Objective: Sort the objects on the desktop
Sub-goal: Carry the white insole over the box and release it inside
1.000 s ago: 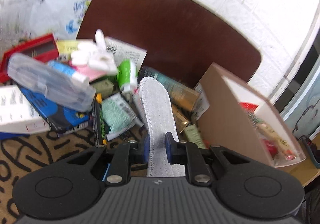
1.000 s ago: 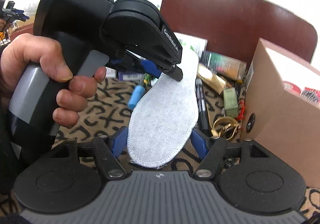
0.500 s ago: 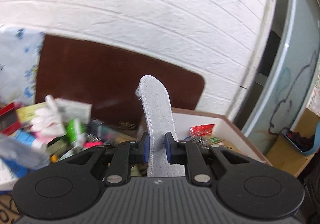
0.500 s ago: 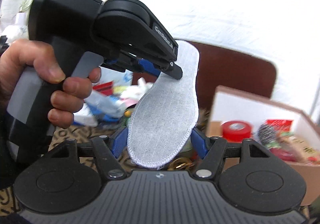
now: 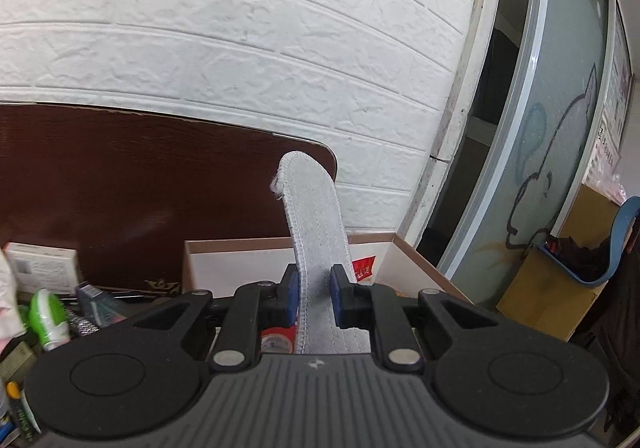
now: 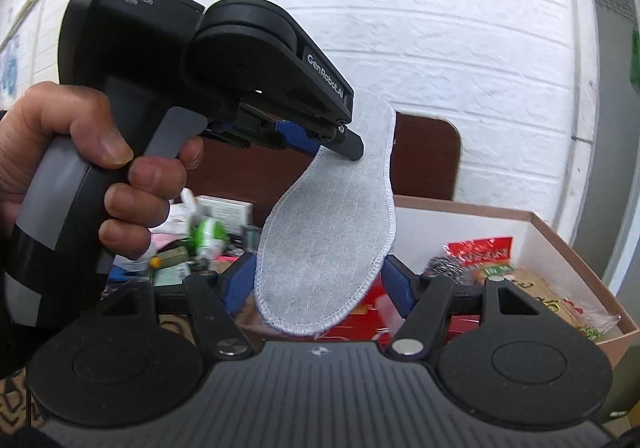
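Observation:
A grey felt insole (image 5: 316,232) is held in the air between both grippers. My left gripper (image 5: 315,298) is shut on one end of it; the insole stands up edge-on between the blue pads. In the right wrist view the left gripper (image 6: 320,136) grips the insole's (image 6: 332,232) far end, and my right gripper (image 6: 318,284) is shut on its near end, one pad at each side edge. The insole hangs above the cardboard box (image 6: 560,232), which holds red packets and a steel scrubber (image 6: 448,268).
The box (image 5: 412,252) stands before a dark brown board (image 5: 140,184) and a white brick wall. A heap of desktop items lies to the left, with a green-and-white bottle (image 5: 50,318) and small cartons (image 5: 40,264). A glass door is at right.
Both grippers lifted the insole up off the patterned table and carried it right, from above the clutter to above the open box. Both grips stayed the same.

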`<state>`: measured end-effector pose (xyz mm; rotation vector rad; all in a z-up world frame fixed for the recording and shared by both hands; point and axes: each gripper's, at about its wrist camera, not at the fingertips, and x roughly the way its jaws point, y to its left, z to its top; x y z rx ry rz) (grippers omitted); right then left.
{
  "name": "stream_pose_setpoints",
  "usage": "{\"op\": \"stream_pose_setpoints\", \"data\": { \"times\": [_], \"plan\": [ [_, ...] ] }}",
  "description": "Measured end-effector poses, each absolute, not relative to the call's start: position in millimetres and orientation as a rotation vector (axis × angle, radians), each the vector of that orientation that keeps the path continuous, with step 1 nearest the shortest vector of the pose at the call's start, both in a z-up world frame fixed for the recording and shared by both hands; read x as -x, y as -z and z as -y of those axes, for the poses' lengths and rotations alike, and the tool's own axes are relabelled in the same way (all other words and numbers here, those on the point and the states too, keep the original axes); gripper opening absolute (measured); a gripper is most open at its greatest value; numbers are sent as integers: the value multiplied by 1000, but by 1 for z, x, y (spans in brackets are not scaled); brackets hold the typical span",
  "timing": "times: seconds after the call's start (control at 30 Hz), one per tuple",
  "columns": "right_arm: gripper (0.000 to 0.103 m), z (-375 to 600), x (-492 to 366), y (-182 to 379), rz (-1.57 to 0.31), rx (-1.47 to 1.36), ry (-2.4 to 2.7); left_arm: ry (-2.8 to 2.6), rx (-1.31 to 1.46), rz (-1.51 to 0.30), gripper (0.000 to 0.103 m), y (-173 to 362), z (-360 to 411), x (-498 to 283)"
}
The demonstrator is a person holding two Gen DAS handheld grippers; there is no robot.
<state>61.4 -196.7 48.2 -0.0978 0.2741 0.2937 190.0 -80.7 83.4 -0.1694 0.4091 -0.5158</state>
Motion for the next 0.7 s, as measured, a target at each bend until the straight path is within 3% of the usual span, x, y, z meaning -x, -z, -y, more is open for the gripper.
{"op": "stream_pose_setpoints", "data": {
  "times": [0.33, 0.4, 0.43, 0.47, 0.7],
  "plan": [
    [68, 205, -103, -25, -346, 80, -280, 510, 171, -493, 18, -49, 91, -236],
    [70, 203, -105, -21, -370, 77, -271, 528, 175, -495, 38, -44, 89, -237],
    [74, 203, -106, -20, -380, 72, -274, 544, 187, -499, 65, -43, 87, -237],
    [84, 203, -104, -19, -383, 65, -274, 552, 199, -497, 83, -42, 85, -235],
    [96, 202, -105, -17, -359, 88, -249, 544, 165, -445, 89, -46, 83, -221]
  ]
}}
